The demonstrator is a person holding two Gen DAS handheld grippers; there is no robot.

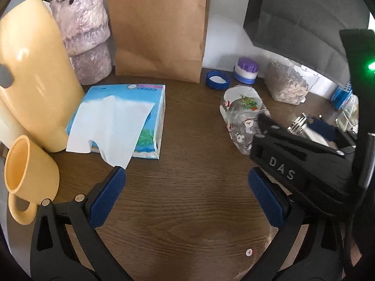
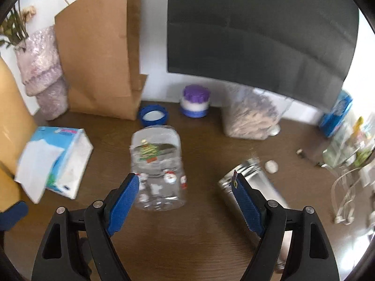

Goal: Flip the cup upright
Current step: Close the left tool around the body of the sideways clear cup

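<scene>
A clear glass cup with Christmas tree and Santa prints stands upside down on the brown table, its mouth on the wood. My right gripper is open, its left finger beside the cup's lower left, the cup partly between the fingers. In the left wrist view the cup is at the right, partly hidden by the black right gripper body. My left gripper is open and empty over bare table, well left of the cup.
A tissue box, yellow jug, yellow mug, paper bag and pink vase stand left and back. A silver can lies right of the cup. A blue lid, purple-capped jar, and food container sit behind.
</scene>
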